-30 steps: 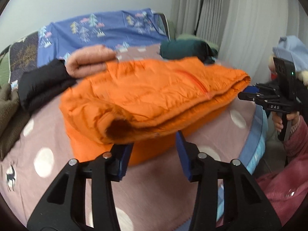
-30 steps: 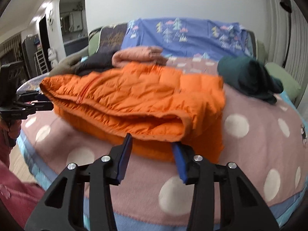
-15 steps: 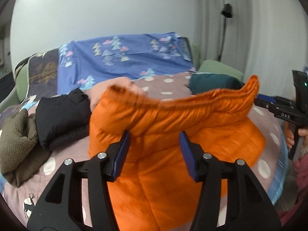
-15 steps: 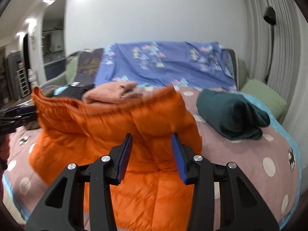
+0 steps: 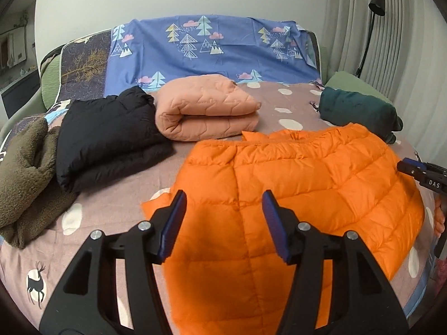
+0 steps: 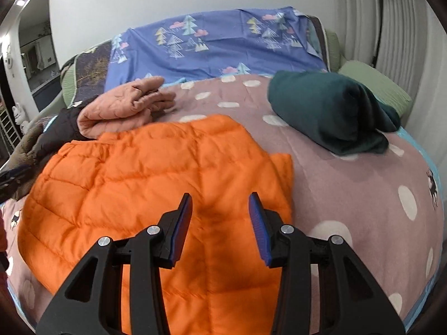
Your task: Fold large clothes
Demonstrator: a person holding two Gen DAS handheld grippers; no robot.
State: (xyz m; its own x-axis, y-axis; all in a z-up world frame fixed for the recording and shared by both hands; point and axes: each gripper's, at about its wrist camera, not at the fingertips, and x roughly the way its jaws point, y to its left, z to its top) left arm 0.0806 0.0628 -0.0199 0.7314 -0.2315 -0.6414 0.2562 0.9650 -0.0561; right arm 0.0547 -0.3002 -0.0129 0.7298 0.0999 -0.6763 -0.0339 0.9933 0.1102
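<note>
An orange quilted puffer jacket [image 5: 293,189] lies spread flat on the dotted mauve blanket [image 5: 111,189], back side up, collar toward the far side. My left gripper [image 5: 223,223] is open and empty above the jacket's near left part. The jacket also shows in the right wrist view [image 6: 145,173]. My right gripper [image 6: 220,223] is open and empty above its near right part. The right gripper also shows at the right edge of the left wrist view [image 5: 419,171].
Folded clothes lie behind the jacket: a peach quilted one [image 5: 206,111], a black one [image 5: 109,134], an olive fleece [image 5: 25,173] at left, a dark green one [image 5: 357,111] at right. A blue tree-print sheet [image 5: 212,47] covers the backrest. A lamp [image 5: 374,5] stands by the curtain.
The folded orange jacket was lifted by both grippers, opened out and laid flat on the blanket. Both grippers let it go and now stand open above it.
</note>
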